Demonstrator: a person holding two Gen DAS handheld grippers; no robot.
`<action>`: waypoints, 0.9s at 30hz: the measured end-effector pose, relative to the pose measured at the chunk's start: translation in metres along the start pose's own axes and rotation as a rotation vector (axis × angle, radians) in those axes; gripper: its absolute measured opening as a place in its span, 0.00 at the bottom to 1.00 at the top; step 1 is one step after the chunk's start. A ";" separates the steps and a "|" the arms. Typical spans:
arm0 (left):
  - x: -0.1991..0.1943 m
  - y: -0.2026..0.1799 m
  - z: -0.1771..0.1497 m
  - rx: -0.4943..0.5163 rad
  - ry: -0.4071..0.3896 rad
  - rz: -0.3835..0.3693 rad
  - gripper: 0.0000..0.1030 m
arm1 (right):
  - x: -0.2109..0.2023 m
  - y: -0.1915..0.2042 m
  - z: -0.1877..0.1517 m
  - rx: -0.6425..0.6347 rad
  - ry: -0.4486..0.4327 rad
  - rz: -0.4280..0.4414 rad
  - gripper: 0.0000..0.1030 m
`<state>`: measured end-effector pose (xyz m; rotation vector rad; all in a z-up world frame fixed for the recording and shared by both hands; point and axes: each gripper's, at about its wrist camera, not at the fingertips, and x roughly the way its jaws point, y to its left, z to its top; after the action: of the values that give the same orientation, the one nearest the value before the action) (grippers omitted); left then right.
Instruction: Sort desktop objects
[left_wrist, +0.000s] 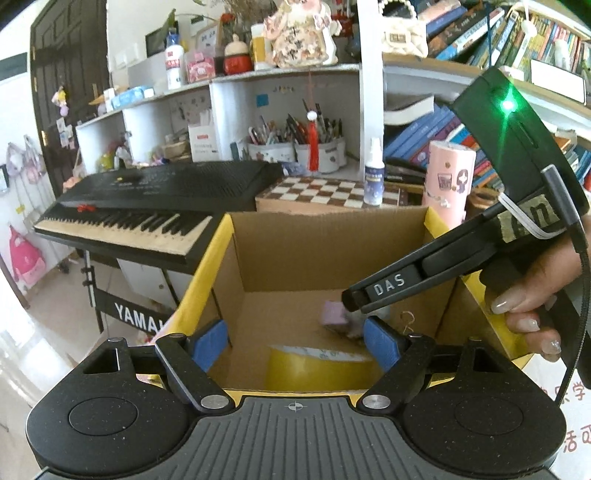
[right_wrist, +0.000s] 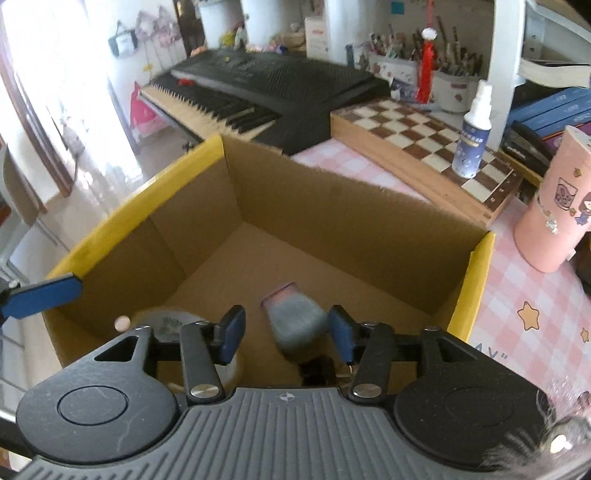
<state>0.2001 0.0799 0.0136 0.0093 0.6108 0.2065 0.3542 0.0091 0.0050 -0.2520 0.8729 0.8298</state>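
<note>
My right gripper (right_wrist: 286, 334) stands apart around a blurred grey-pink brush (right_wrist: 297, 325), pads clear, over the open brown cardboard box (right_wrist: 332, 206). My left gripper (left_wrist: 295, 341) gapes wide, empty.

Both wrist cameras look forward and downward from close above the open cardboard box (left_wrist: 295, 258) (right_wrist: 332, 206), the left over its near edge, the right over its right side, sharing the keyboard (left_wrist: 155, 206) (right_wrist: 266, 92) and chessboard (left_wrist: 325, 192) (right_wrist: 424, 140) beyond.
</note>
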 end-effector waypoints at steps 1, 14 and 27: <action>-0.002 0.001 0.000 -0.003 -0.006 0.002 0.81 | -0.003 0.000 0.000 0.005 -0.013 -0.007 0.47; -0.038 0.026 -0.002 -0.060 -0.083 0.053 0.81 | -0.075 0.011 -0.024 0.112 -0.231 -0.112 0.47; -0.067 0.045 -0.014 -0.084 -0.118 0.052 0.81 | -0.139 0.017 -0.084 0.296 -0.419 -0.317 0.47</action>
<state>0.1297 0.1104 0.0434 -0.0430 0.4843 0.2801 0.2429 -0.0978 0.0595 0.0459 0.5313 0.4262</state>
